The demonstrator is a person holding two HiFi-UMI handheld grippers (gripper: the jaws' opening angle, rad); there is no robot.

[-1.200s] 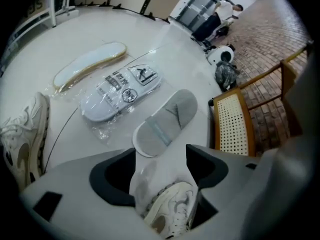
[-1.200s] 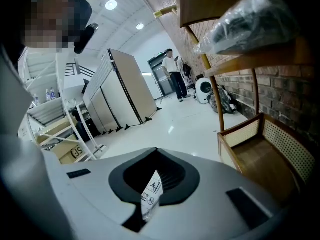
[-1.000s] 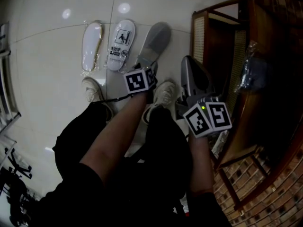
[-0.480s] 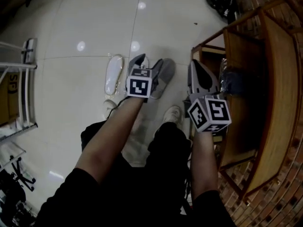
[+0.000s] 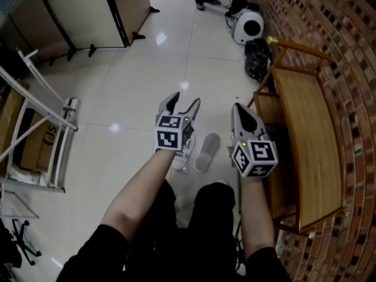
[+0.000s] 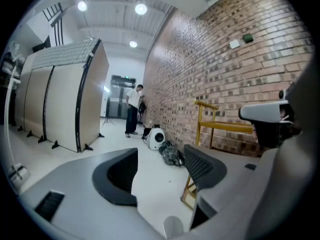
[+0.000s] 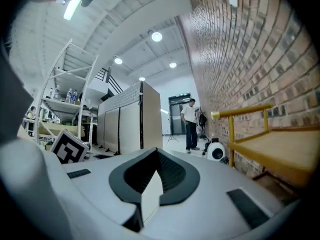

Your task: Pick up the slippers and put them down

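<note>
A grey slipper [image 5: 207, 152] lies on the pale floor tiles, just in front of the person's legs. A white wrapped slipper [image 5: 181, 161] shows beside it, mostly hidden under the left marker cube. My left gripper [image 5: 183, 103] [image 6: 160, 171] hangs well above them and points out across the room. Its jaws have just closed a little, still stand wide, and have nothing between them. My right gripper [image 5: 239, 109] [image 7: 155, 171] is beside it at about the same height. Its pads [image 7: 172, 176] meet at the tips, with nothing seen between them.
A wooden bench [image 5: 305, 151] with a yellow rail stands along the brick wall [image 5: 346, 69] on the right. A black bag [image 5: 258, 60] and a round white device [image 5: 252, 25] lie beyond it. A metal rack [image 5: 35, 134] is at left, partition panels [image 5: 88, 10] at the back.
Both grippers have risen from just above the slippers to well above the floor. The head view has swung up to take in the room. The slippers stay on the tiles.
</note>
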